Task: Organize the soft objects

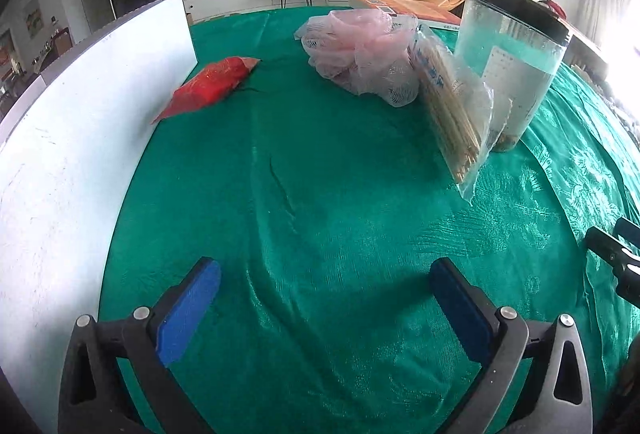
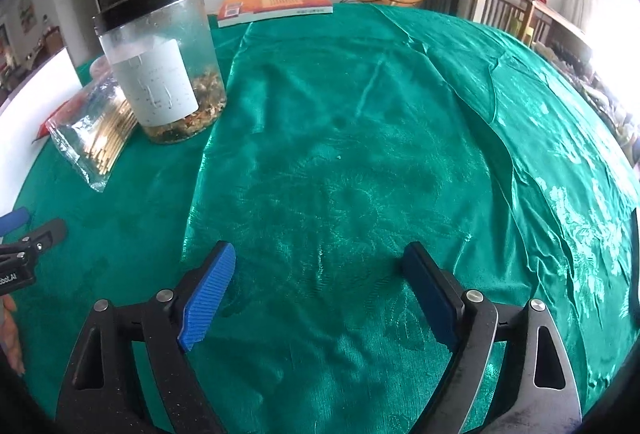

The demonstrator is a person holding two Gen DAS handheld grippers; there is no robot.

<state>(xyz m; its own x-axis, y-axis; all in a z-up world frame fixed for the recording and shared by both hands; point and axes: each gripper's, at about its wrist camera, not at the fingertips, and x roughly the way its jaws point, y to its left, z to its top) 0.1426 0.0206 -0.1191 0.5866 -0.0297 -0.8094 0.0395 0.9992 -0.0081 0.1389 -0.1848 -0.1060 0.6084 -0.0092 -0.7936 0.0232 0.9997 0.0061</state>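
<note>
While both claws hover low over the green tablecloth [image 1: 320, 193], neither holds anything: the left gripper [image 1: 324, 298] stands wide open over bare cloth, and the right gripper [image 2: 320, 286] likewise, jaws spread with nothing between them.

Ahead and to the right of the left claw, a clear bag of wooden skewers [image 1: 452, 105] leans against the tall clear jar [image 1: 516, 69]; its long axis runs toward the camera. The jar carries a black rim and holds only a shallow layer of dried matter at its base.

Farther off lie the 2 soft items: the pink mesh bundle [image 1: 360, 53] just behind the skewers, and the red pouch [image 1: 208, 85] beside the white board [image 1: 80, 113]. Judged nearer to both: the left hand.
</note>
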